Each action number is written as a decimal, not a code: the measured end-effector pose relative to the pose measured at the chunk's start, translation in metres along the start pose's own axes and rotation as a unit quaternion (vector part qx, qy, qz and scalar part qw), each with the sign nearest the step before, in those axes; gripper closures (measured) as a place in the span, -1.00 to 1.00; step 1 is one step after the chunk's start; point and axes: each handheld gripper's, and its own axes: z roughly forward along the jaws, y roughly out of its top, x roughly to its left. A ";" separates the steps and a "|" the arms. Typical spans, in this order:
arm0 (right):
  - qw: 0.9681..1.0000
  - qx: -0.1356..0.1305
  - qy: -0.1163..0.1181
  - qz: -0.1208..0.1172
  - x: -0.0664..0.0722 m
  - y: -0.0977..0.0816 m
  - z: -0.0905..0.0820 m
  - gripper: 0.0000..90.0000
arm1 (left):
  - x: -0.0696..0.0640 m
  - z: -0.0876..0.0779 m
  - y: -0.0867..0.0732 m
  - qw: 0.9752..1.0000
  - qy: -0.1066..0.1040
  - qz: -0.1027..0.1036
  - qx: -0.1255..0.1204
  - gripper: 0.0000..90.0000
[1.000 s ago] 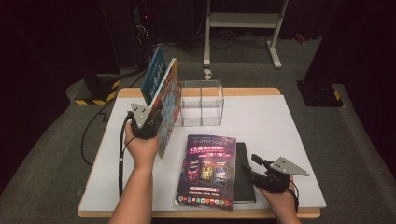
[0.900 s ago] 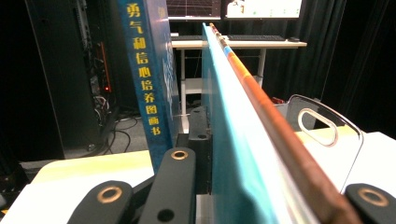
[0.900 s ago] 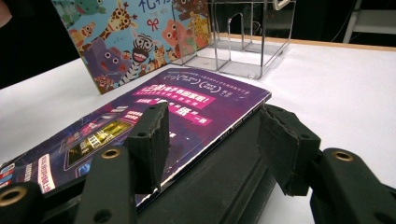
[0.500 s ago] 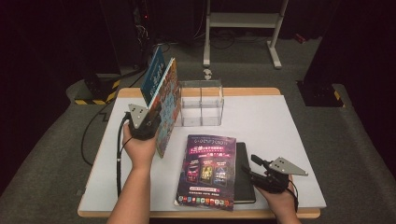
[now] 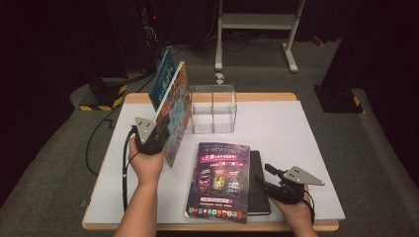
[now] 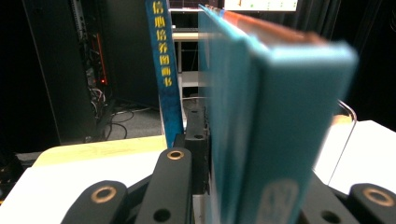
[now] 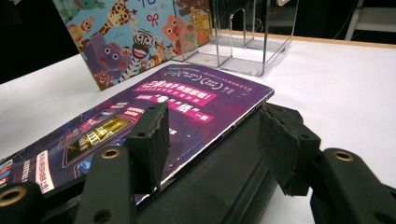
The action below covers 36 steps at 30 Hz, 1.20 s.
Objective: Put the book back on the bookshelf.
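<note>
My left gripper (image 5: 160,129) is shut on the lower edge of a picture book (image 5: 179,103) with cartoon animals on its cover. The book stands upright on the table, beside a blue book (image 5: 162,79) that leans behind it. In the left gripper view the held book (image 6: 261,130) sits between the jaws, with the blue spine (image 6: 166,70) behind. My right gripper (image 5: 263,177) rests at the front right and is open. Its jaws straddle the right edges of a flat purple book (image 7: 177,102) and the black notebook (image 7: 224,182) under it.
A clear acrylic book holder (image 5: 212,108) with dividers stands at the table's back middle, right of the upright books. The white table (image 5: 296,128) has bare room on its right half. A metal stand (image 5: 257,29) and cables lie on the floor beyond.
</note>
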 end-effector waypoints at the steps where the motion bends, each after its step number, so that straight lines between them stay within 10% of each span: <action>1: 1.000 0.000 0.000 0.000 0.000 0.000 0.000 -0.03 | 0.000 -0.001 -0.001 1.000 0.000 0.001 0.001 0.72; 36: 1.000 0.005 0.003 -0.002 0.003 -0.001 0.002 -0.03 | 0.010 -0.029 -0.040 1.000 0.006 0.007 0.018 0.72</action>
